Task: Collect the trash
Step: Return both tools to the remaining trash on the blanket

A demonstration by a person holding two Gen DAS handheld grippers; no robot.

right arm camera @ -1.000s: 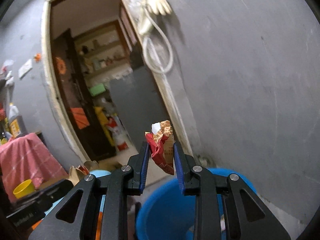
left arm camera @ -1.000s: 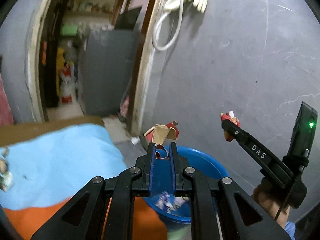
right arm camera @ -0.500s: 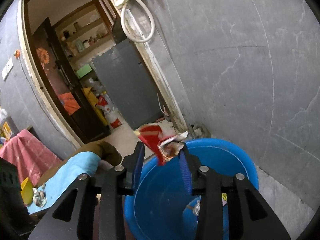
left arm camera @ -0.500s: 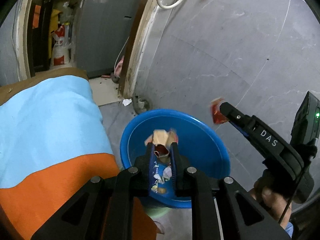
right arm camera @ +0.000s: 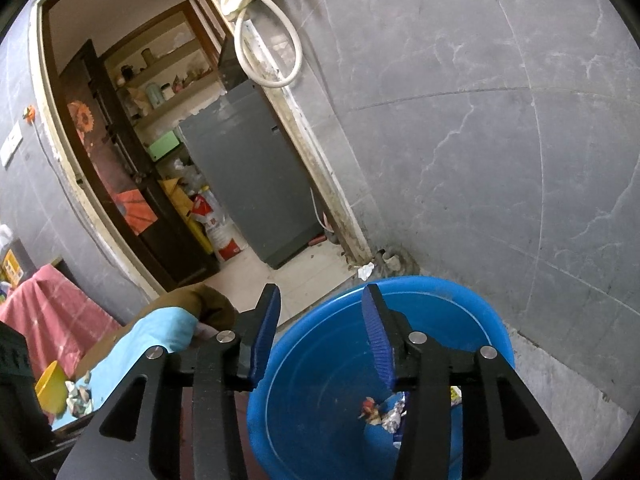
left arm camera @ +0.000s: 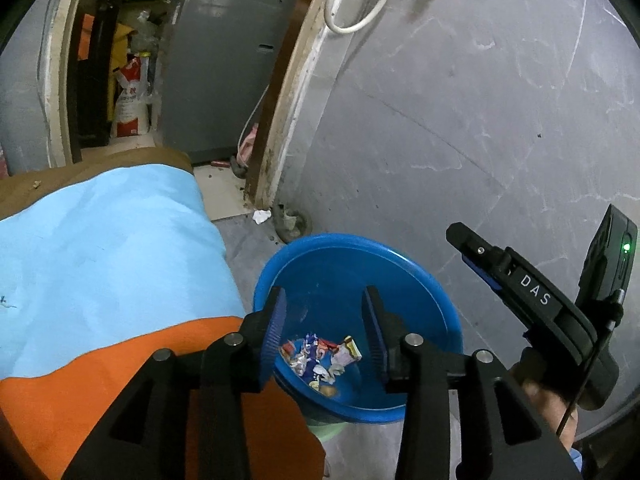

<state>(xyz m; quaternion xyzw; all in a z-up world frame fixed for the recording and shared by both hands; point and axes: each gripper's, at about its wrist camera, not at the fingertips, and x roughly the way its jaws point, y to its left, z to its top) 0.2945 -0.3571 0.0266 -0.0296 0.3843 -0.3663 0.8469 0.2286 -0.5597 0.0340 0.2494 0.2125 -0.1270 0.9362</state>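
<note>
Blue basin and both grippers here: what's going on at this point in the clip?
A person is collecting trash with a handheld gripper in each hand. Both the left gripper and the right gripper hang over the blue basin on the floor, jaws opening with nothing between them. Crumpled wrappers lie at the basin's bottom. More scraps remain on the light blue cloth beside it, and a white scrap lies by the door frame.
</note>
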